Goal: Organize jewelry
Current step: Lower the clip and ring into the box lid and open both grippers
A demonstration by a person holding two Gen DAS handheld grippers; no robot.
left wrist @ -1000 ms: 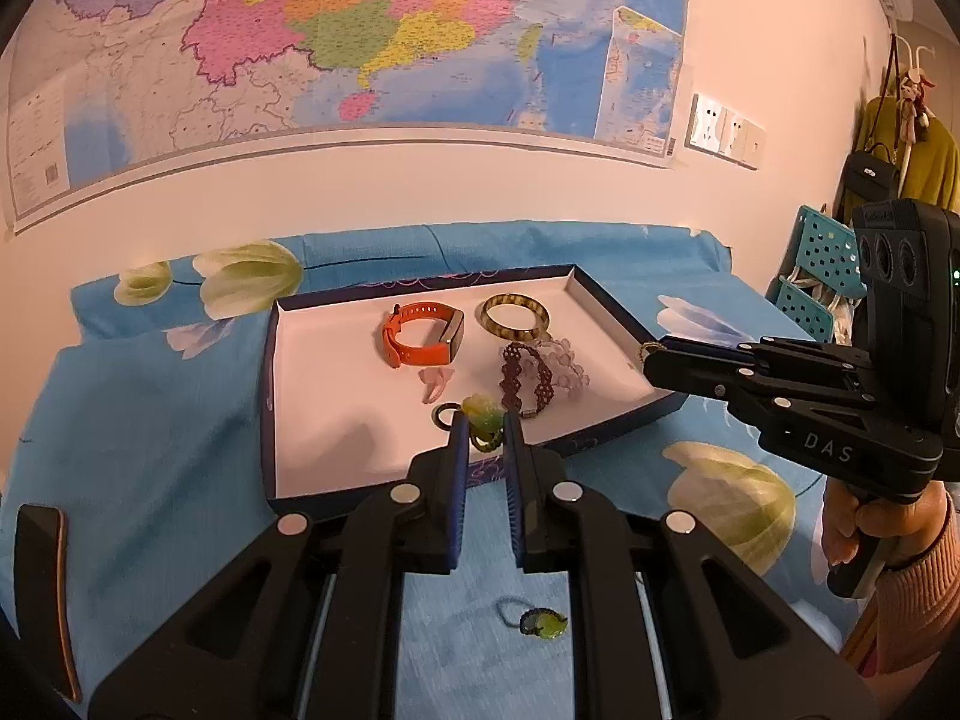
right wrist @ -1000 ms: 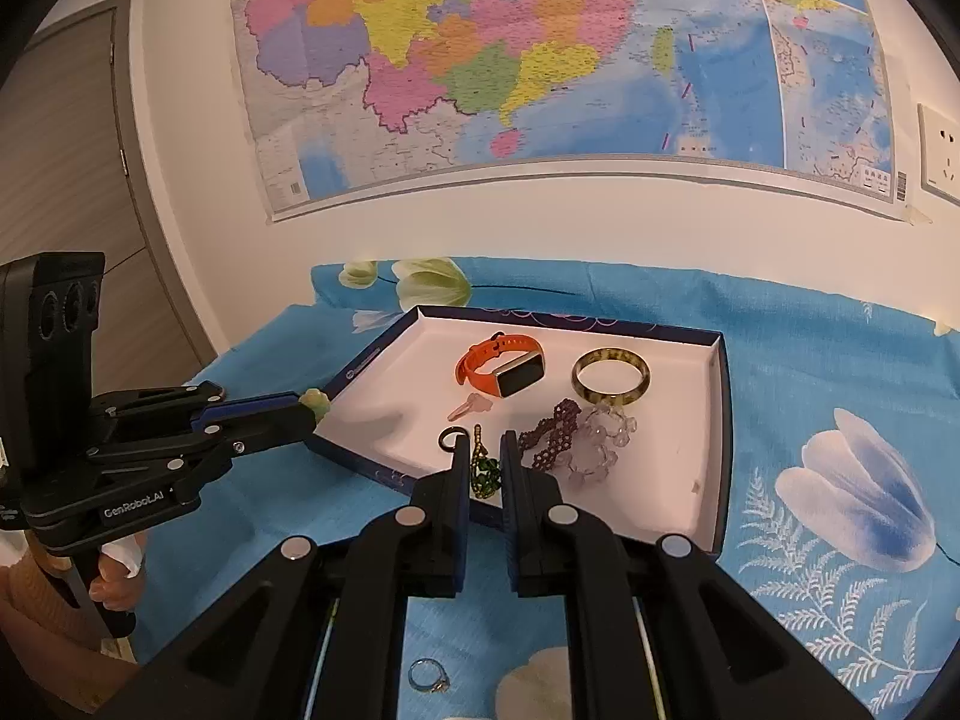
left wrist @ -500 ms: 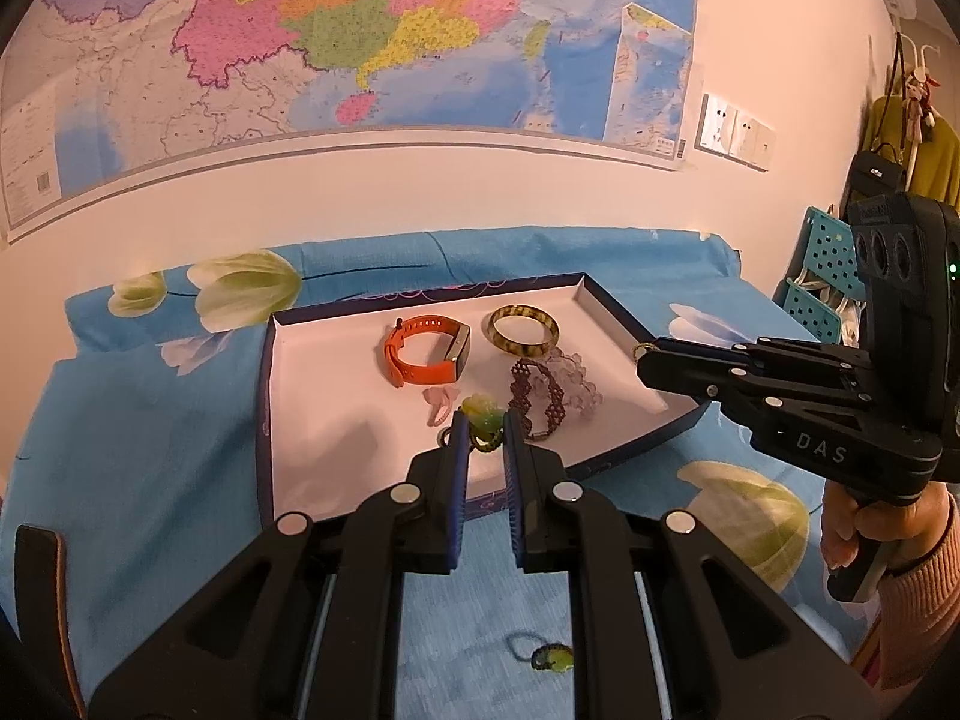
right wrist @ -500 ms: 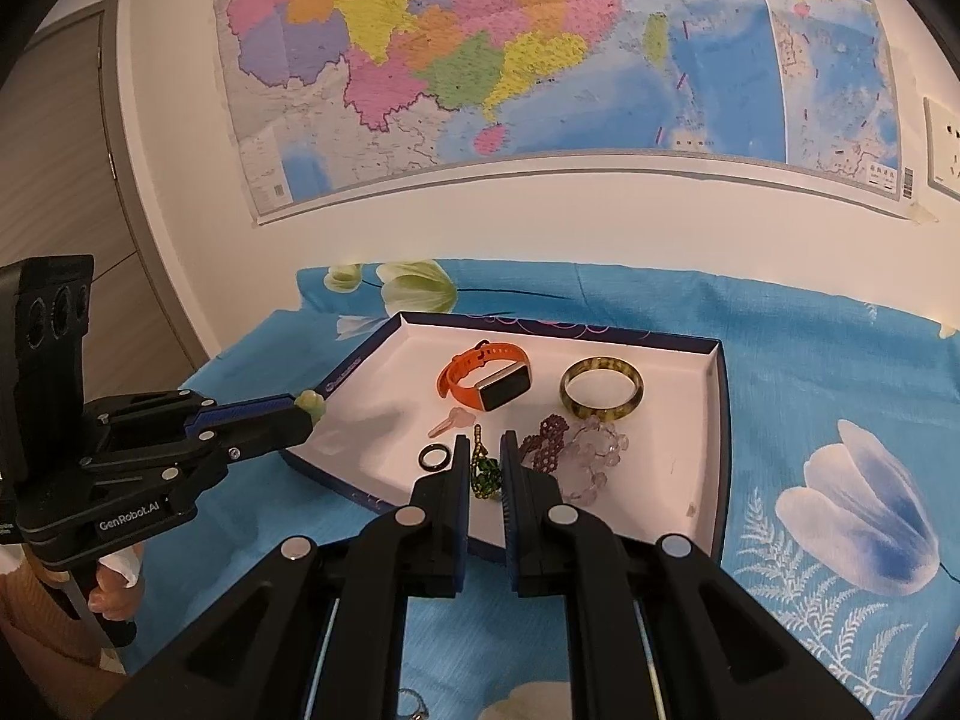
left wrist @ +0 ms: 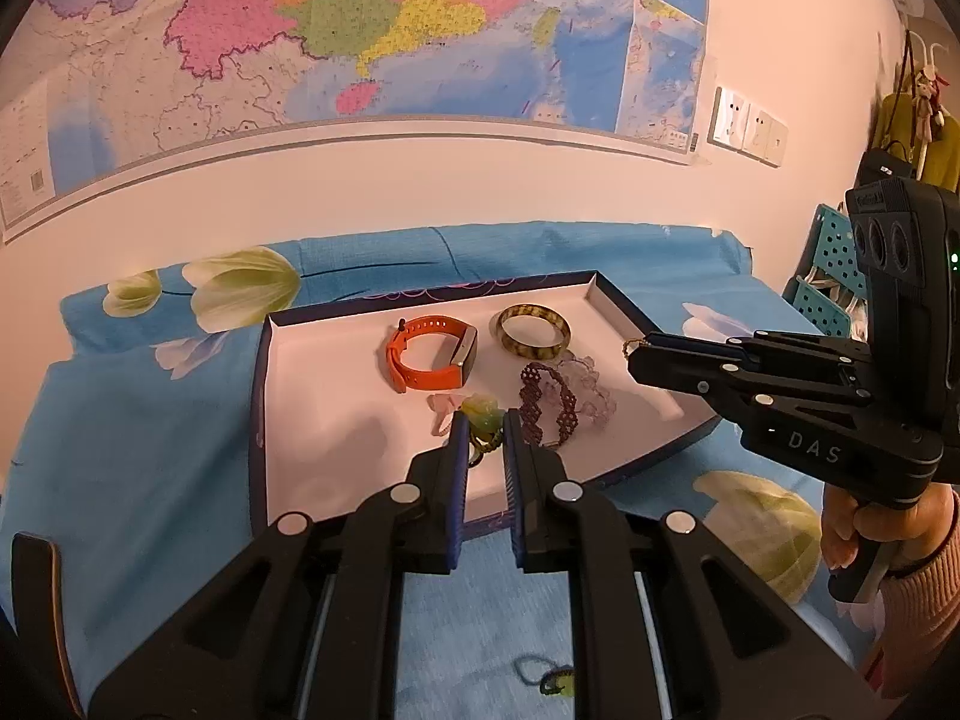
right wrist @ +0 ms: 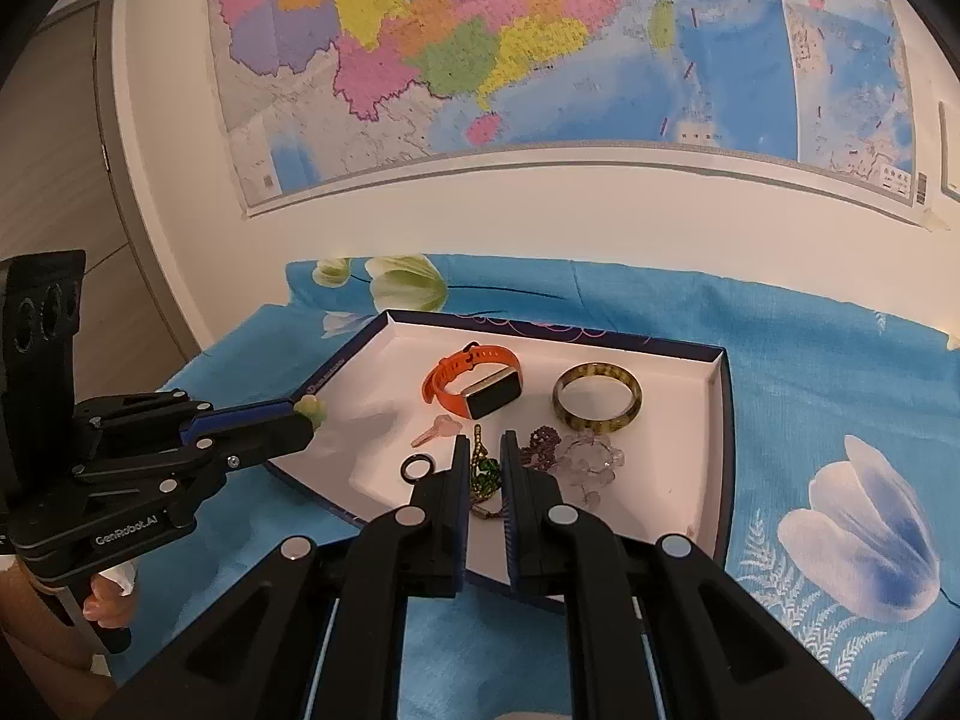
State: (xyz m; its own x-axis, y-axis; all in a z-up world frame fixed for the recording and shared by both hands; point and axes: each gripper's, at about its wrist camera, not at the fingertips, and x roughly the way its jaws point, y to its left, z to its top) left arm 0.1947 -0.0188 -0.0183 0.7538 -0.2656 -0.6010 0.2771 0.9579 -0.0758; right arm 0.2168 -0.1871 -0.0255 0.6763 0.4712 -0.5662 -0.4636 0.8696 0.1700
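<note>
**Both grippers carry small pieces over the jewelry tray**

A shallow white tray [right wrist: 717,420] with a dark blue rim sits mid-frame on a blue floral cloth [right wrist: 810,372]. Inside, toward the back, lie an orange smartwatch [right wrist: 474,387] and, to its right, a mottled green-brown bangle [right wrist: 597,402]. In front of them are a pale pink key-shaped charm [right wrist: 435,429], a black ring [right wrist: 418,470], a maroon lace bracelet [left wrist: 549,405] and a clear bead bracelet [right wrist: 591,459] touching it.

The left gripper [right wrist: 309,408], at the tray's left edge in the right wrist view, is clamped on a pale green piece [right wrist: 312,405]. The right gripper [left wrist: 636,351], at the tray's right edge in the left wrist view, is pinched on a thin gold ring [left wrist: 629,347]. Another green-stoned ring [left wrist: 555,684] lies on the cloth outside the tray, low in the left wrist view.
</note>
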